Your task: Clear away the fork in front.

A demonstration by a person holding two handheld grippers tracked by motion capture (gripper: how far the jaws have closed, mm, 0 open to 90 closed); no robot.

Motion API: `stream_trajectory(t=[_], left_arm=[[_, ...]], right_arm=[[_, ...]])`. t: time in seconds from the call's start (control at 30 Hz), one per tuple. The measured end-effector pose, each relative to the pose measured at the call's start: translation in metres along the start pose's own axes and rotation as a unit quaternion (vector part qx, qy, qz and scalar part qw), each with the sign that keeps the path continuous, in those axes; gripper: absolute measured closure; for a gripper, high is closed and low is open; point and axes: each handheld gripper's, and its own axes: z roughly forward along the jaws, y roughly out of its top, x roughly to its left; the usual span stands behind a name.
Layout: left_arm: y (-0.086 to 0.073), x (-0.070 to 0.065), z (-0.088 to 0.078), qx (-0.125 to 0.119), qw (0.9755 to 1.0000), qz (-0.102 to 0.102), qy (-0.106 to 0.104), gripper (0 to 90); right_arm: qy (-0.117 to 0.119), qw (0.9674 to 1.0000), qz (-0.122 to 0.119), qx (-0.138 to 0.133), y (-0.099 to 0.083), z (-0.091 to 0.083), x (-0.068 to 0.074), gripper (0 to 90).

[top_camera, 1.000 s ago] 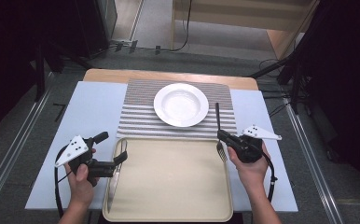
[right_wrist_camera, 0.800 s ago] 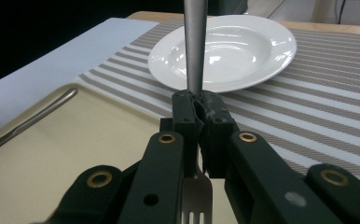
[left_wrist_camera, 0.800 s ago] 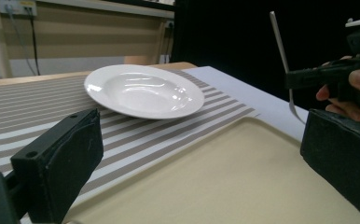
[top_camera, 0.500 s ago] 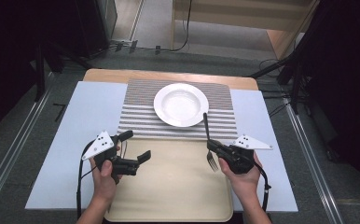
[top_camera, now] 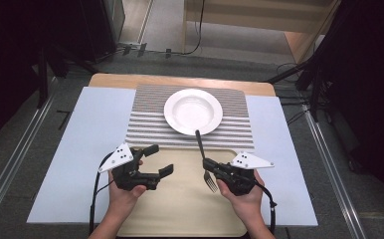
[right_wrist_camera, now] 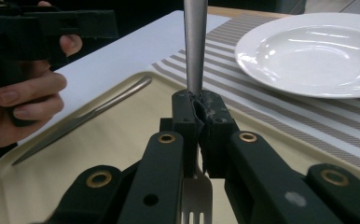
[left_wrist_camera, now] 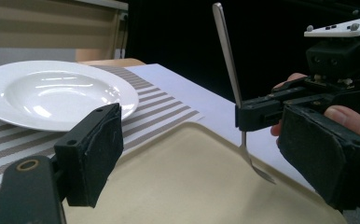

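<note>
My right gripper point(top_camera: 208, 165) is shut on a metal fork point(top_camera: 199, 144) over the beige tray point(top_camera: 180, 209). The fork's handle point(right_wrist_camera: 194, 42) points toward the white plate point(top_camera: 193, 110) and its tines point(right_wrist_camera: 197, 205) hang just above the tray. Over the tray's left part my left gripper point(top_camera: 159, 159) stands open; its jaws have just been closing a little, with nothing between them. In the left gripper view the fork point(left_wrist_camera: 228, 60) stands nearly upright beyond my left gripper point(left_wrist_camera: 206, 158). A knife point(right_wrist_camera: 89, 116) lies on the tray near the left hand point(right_wrist_camera: 24, 98).
The plate point(left_wrist_camera: 52, 93) rests on a striped placemat point(top_camera: 145, 124) behind the tray. Both lie on a pale blue mat point(top_camera: 85, 134) over the wooden table point(top_camera: 130, 79). Dark floor and cables surround the table.
Both hands have moved inward over the tray toward each other. The fork came along with the right gripper, leftward. The left jaws look slightly narrower.
</note>
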Motion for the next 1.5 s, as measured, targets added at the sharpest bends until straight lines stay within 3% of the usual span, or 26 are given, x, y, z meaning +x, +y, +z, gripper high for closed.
stream_trajectory(t=[0.1,0.3,0.67,0.97,1.1,1.23,1.37,1.43,1.47,1.5], left_arm=[[0.001,-0.003,0.003,0.006,0.9999,-0.001,0.01,22.7],[0.0,-0.009,0.009,0.012,0.9999,-0.008,0.004,35.4],[-0.001,-0.017,0.016,0.024,0.9992,-0.012,-0.029,60.4],[0.0,-0.017,0.015,0.022,0.9986,-0.032,-0.036,74.0],[0.0,-0.012,0.013,0.02,0.996,-0.058,-0.065,83.3],[0.002,-0.013,0.012,0.025,0.9952,-0.055,-0.077,86.1],[0.003,-0.009,0.009,0.029,0.9952,-0.056,-0.075,86.2],[0.003,-0.006,0.006,0.028,0.9952,-0.058,-0.072,86.2],[0.004,-0.004,0.004,0.029,0.9952,-0.059,-0.072,86.2],[0.004,-0.004,0.003,0.027,0.9953,-0.061,-0.071,86.2]], right_arm=[[0.005,1.0,-0.005,0.004,-0.001,0.004,0.005,84.6],[0.023,0.9997,-0.006,0.008,-0.003,0.01,0.019,84.6],[0.04,0.9989,-0.019,0.019,-0.009,0.023,0.039,84.5],[0.043,0.9984,-0.029,0.022,-0.012,0.028,0.049,84.5],[0.045,0.9982,-0.036,0.019,-0.012,0.028,0.051,84.3],[0.056,0.9978,-0.033,0.015,-0.013,0.029,0.051,83.3],[0.07,0.9967,-0.041,0.005,-0.013,0.026,0.048,62.2],[0.064,0.9967,-0.049,-0.002,-0.014,0.022,0.046,53.3],[0.055,0.9962,-0.065,-0.016,-0.015,0.021,0.044,45.2],[0.039,0.9958,-0.078,-0.027,-0.016,0.019,0.041,42.5]])
